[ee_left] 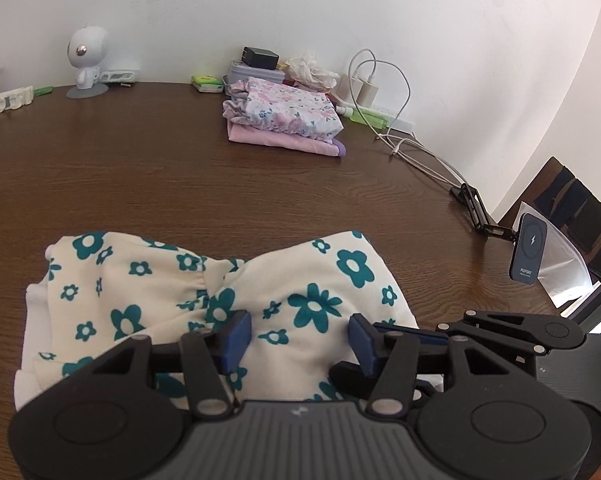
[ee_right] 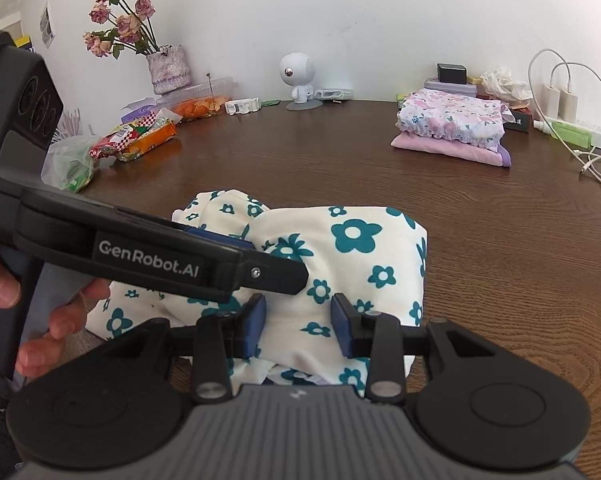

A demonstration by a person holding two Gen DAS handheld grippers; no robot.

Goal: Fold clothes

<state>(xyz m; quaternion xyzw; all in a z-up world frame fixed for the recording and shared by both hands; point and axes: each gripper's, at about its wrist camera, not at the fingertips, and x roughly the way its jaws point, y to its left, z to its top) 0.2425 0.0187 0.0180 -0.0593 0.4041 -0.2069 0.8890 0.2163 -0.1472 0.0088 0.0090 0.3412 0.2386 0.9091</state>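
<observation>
The cream flowered garment (ee_right: 320, 264) lies bunched on the table's (ee_right: 500, 260) near edge, its long axis running left to right, well short of the folded pile (ee_right: 452, 128). Both grippers sit on its near side: the left gripper (ee_left: 299, 334) pinches a thick fold toward the garment's left, the right gripper (ee_right: 298, 322) another toward its right.

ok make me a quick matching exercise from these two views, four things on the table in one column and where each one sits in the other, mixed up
Things
1. cream garment with teal flowers
2. folded pink stack
3. white robot figure
4. vase of dried roses

Places
A. far left corner by the wall, in the right wrist view
B. near edge of the table, between both grippers' fingers
C. back wall, about mid-table
D. far right, beside the chargers and cables

Pairs: 1-B, 2-D, 3-C, 4-A
</observation>
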